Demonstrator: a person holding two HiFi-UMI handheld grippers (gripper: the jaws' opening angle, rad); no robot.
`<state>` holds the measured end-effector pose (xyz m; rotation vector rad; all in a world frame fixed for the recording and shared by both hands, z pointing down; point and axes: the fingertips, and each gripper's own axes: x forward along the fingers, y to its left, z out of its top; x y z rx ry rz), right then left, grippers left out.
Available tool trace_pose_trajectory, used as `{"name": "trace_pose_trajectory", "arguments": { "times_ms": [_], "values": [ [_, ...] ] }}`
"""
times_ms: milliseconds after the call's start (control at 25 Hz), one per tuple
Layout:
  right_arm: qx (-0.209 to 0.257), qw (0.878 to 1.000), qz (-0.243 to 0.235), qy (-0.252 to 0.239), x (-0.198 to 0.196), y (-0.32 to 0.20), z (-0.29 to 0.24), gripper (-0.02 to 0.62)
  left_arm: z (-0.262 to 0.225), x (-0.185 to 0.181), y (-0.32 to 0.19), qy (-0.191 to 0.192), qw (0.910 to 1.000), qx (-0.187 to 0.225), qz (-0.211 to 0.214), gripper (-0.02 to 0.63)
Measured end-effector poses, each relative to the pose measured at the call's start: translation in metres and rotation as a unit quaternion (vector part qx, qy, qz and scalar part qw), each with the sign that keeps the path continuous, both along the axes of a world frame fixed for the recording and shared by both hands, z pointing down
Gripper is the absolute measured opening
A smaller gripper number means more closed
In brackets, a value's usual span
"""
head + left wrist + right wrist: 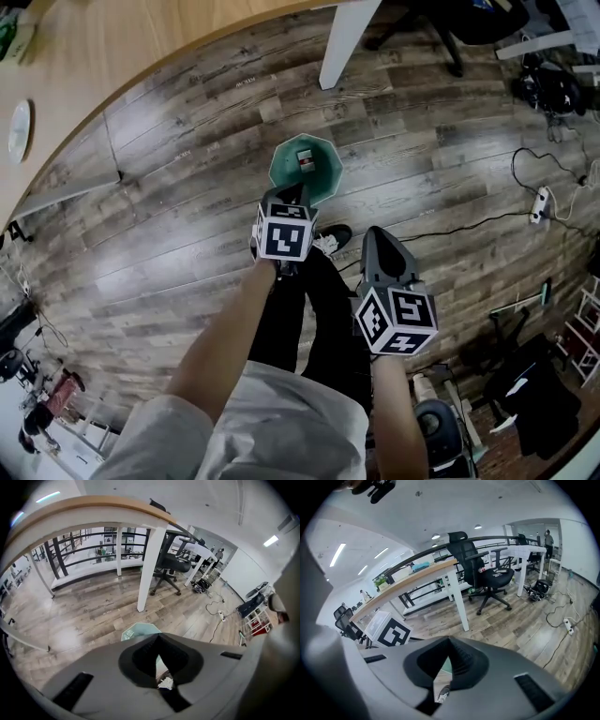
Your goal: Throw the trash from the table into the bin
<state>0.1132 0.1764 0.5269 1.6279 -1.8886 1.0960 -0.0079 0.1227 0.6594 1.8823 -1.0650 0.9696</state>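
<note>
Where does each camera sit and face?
Head view: on the person's head, facing steeply down at the bin; arms, legs, left gripper, right gripper show.
Left gripper view: on that gripper, along its shut jaws toward the bin.
Right gripper view: on that gripper, toward table and office chair; left gripper's cube shows.
Shared: head and left gripper views show the bin.

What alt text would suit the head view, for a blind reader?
Seen from above, a person holds two grippers over a wooden floor; the left gripper overlaps the near rim of a green bin, the right gripper is lower right of it. A curved wooden table fills the upper left corner.
</note>
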Motion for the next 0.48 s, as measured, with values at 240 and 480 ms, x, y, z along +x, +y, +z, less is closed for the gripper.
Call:
{"name": "trace_pose_trajectory", "arguments": {
  "times_ms": [240, 480],
  "values": [
    [-0.002, 1.000, 0.005, 0.005, -0.006, 0.009, -0.034, 0.026, -0.037, 0.001, 0.006, 0.020, 0.9998, 0.008, 0.001, 0.015],
    [-0.006, 1.000, 0.006, 0.009, -0.007, 0.014, -0.052, 0.026, -0.059, 0.000, 0.009, 0.021, 0.9998, 0.004, 0.003, 0.015]
  ]
}}
